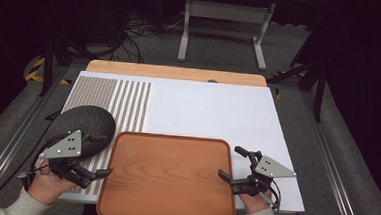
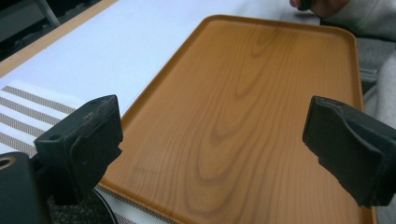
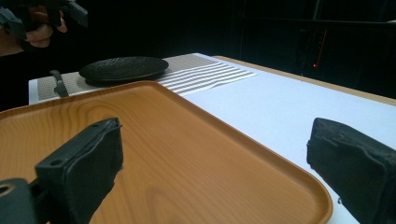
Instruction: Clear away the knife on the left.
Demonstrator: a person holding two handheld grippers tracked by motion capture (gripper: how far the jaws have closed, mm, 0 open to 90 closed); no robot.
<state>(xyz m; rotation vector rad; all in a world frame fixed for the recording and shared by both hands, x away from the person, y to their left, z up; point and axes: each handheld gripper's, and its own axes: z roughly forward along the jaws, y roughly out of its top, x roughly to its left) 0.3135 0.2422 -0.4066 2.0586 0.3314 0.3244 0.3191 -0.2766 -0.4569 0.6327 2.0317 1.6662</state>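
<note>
1. High view: wooden tray (image 1: 169, 179) lying at the near middle of the white table (image 1: 218, 109), flat and bare. Left gripper (image 1: 96, 171) held at the tray's left edge, jaws spread wide with nothing between them, tips just beside the rim. Right gripper (image 1: 234, 163) held at the tray's right edge, jaws likewise spread and holding nothing. Dark plate (image 1: 85, 123) resting on a striped placemat (image 1: 123, 103) just beyond the left gripper, close to the tray's far left corner.

2. Left gripper view: jaws wide apart, tray (image 2: 243, 116) stretching ahead between them, its rim passing by the left jaw. Striped placemat (image 2: 28, 109) off to the left.

3. Right gripper view: jaws wide apart, tray (image 3: 154, 140) below and ahead, its corner lying between them. Dark plate (image 3: 123, 68) beyond the tray's far edge, on the placemat (image 3: 205, 74).
</note>
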